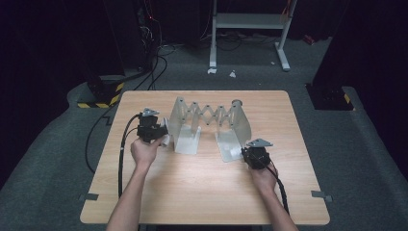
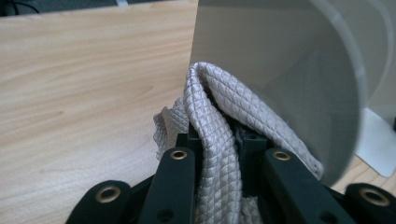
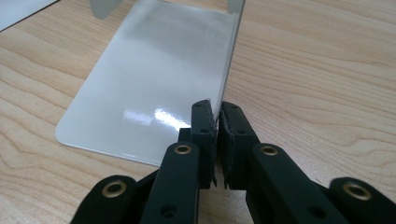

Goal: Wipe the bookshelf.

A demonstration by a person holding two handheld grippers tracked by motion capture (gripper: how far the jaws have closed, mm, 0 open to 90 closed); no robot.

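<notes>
A: High view, item one: metal rack [image 1: 208,126], mid-bench [image 1: 202,187]; stiff, likely light.

B: Left gripper view: left gripper [image 2: 231,154], jaws pinching a soft, limp cloth [image 2: 212,121] against its left panel.

A: Right gripper view: right gripper [image 3: 216,122], jaws clamping the slick foot-plate edge; best hold.

A light wooden table [image 1: 202,192] stands on grey carpet [image 1: 48,159] in a dark room. Beyond its far edge a white metal stand [image 1: 250,29] rises on two feet. At far left, black cables [image 1: 156,62] trail past yellow-and-black striped tape [image 1: 103,98]; the far walls are lost in shadow.
</notes>
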